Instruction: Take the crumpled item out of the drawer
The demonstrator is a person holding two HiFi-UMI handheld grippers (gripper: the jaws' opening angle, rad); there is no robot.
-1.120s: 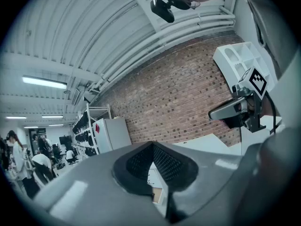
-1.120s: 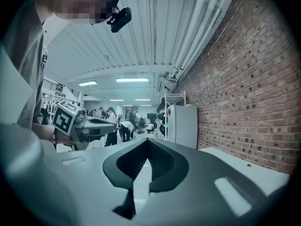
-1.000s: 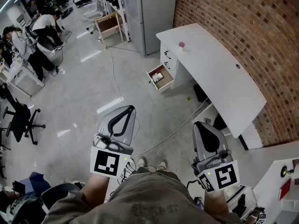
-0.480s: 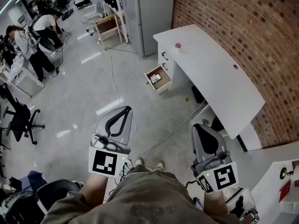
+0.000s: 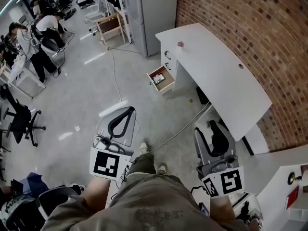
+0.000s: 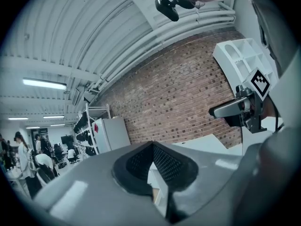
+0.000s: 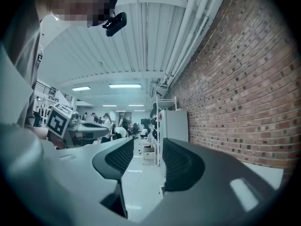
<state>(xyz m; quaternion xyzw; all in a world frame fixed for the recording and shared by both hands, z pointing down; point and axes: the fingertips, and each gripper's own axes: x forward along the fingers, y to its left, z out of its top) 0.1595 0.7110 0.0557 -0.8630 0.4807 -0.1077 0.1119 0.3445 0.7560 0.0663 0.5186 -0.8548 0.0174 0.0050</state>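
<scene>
The open drawer (image 5: 161, 79) juts from the left end of the white desk (image 5: 216, 76), some way ahead of both grippers. Pale and dark things lie in it; they are too small to tell which is crumpled. My left gripper (image 5: 129, 110) is held level over the floor with its jaws meeting at the tips, nothing in them; its own view shows the left gripper (image 6: 153, 146) shut. My right gripper (image 5: 209, 127) stands beside the desk's near end. Its jaws have just been opening, and the right gripper (image 7: 145, 155) shows a bare gap between the pads.
A small pink thing (image 5: 181, 44) sits on the desk top. A cable (image 5: 179, 133) runs across the floor toward the desk. A grey cabinet (image 5: 149, 13) and a wooden cart (image 5: 110, 25) stand beyond it. People (image 5: 38, 32) work at the far left, near a black chair (image 5: 19, 121).
The right gripper's jaws have gone from shut to open. Both grippers and the person have moved forward toward the desk, and one foot has stepped ahead.
</scene>
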